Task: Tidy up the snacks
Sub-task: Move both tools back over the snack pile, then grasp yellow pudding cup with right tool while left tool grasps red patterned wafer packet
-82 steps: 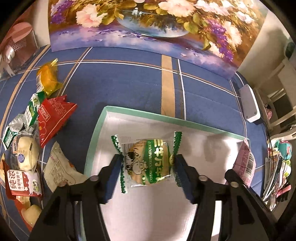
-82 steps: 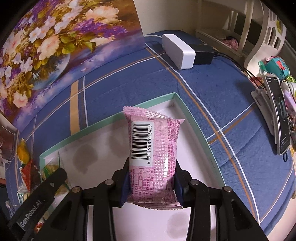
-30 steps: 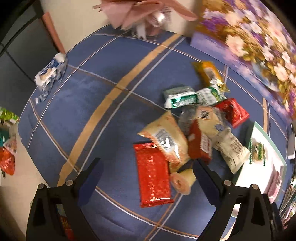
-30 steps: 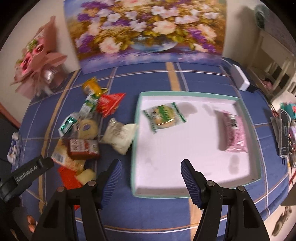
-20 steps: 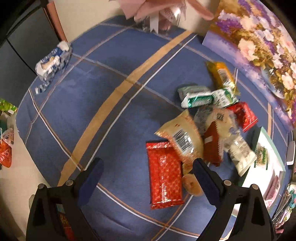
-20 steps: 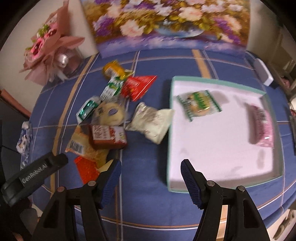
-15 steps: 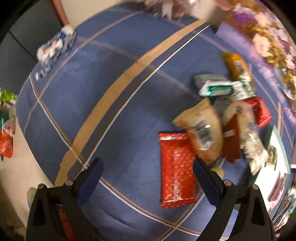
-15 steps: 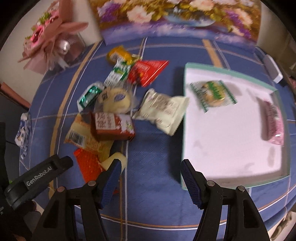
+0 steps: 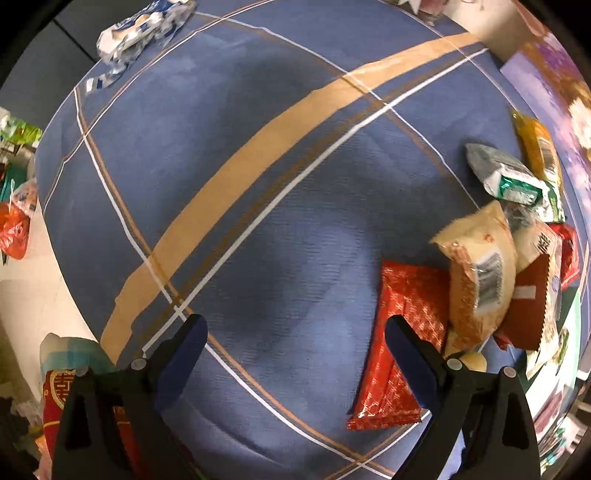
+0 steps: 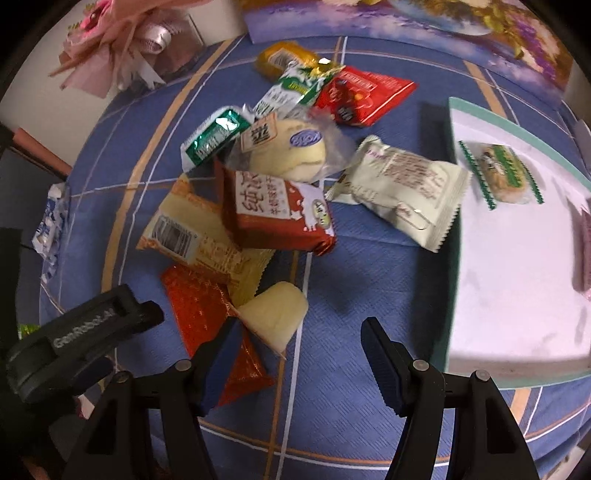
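A heap of snack packets lies on the blue checked cloth. In the right wrist view I see a red-brown box packet [image 10: 275, 212], a white packet [image 10: 400, 194], a pale wedge snack [image 10: 275, 319] and a red foil packet [image 10: 201, 308]. The white tray [image 10: 517, 295] at the right holds a green-wrapped cake [image 10: 502, 177] and a pink packet [image 10: 583, 254]. My right gripper [image 10: 295, 350] is open and empty just in front of the wedge. My left gripper [image 9: 295, 343] is open and empty over bare cloth, with the red foil packet [image 9: 402, 332] by its right finger.
A pink bouquet [image 10: 118, 40] and a flower painting [image 10: 424, 22] stand at the table's far side. A blue-white packet [image 9: 140, 26] lies near the left edge. Bags sit on the floor [image 9: 18, 229] beyond the table edge.
Both grippers let go of their snacks in the tray and drew back to the left. The right one has come closer to the heap; the left one has swung farther left over bare cloth.
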Demonstrator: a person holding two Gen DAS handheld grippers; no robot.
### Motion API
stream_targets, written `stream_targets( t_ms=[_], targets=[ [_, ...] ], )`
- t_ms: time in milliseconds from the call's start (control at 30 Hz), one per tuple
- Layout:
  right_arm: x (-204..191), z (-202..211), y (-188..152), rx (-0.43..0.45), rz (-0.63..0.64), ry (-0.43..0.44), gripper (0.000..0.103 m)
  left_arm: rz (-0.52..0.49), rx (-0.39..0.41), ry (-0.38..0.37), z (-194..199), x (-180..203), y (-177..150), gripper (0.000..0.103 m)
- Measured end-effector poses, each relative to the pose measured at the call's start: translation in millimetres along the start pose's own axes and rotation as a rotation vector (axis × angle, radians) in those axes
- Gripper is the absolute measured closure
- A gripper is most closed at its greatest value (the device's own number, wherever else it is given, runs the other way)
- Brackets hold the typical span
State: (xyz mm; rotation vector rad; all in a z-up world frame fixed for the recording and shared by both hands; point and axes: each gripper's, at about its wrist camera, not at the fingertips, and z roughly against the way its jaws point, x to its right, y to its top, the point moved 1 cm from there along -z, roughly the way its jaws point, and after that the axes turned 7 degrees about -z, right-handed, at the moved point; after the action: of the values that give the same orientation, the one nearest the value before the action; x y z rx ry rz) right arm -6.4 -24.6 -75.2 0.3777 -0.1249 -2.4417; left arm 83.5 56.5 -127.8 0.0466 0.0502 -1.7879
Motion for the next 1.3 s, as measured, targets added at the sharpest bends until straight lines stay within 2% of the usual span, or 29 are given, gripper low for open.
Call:
stream_targets(
  t_ms=[267, 433, 600, 733, 900, 1100, 1300],
  targets=[
    [-12.7, -19.4, 4.3, -0.006, 0.029, -0.007, 0.034, -0.002, -0.016, -0.014, -2.7, 26.6, 14.0, 0.006],
    [-23.6, -25.2, 5.5, -0.001, 0.046, 0.003, 0.045, -0.020, -0.013, -0.024, -2.9, 44.0, 23.8, 0.006],
    [-35.3, -33.4, 7.5, 0.005, 0.059, 0.004, 0.047, -0.028, -0.016, -0.026, -3.3, 60.1, 29.3, 0.006],
    [-31.7, -32.5, 10.9, 0.002, 0.060, 0.024, 0.060, -0.035, -0.015, -0.021, -4.0, 64.3, 30.9, 0.006],
    [-24.2, -31.9, 16.0, 0.005, 0.039, 0.017, 0.060, -0.060, -0.004, -0.030, 0.3, 64.5, 30.7, 0.006],
    [-6.1, -30.9, 15.3, -0.005, -0.005, 0.006, 0.060, -0.154, 0.002, -0.051, 9.7, 101.2, 30.3, 0.006],
    [15.1, -29.9, 15.3, -0.022, -0.046, 0.010, 0.060, -0.237, 0.003, -0.043, 10.2, 140.2, 4.7, 0.006]
  ],
)
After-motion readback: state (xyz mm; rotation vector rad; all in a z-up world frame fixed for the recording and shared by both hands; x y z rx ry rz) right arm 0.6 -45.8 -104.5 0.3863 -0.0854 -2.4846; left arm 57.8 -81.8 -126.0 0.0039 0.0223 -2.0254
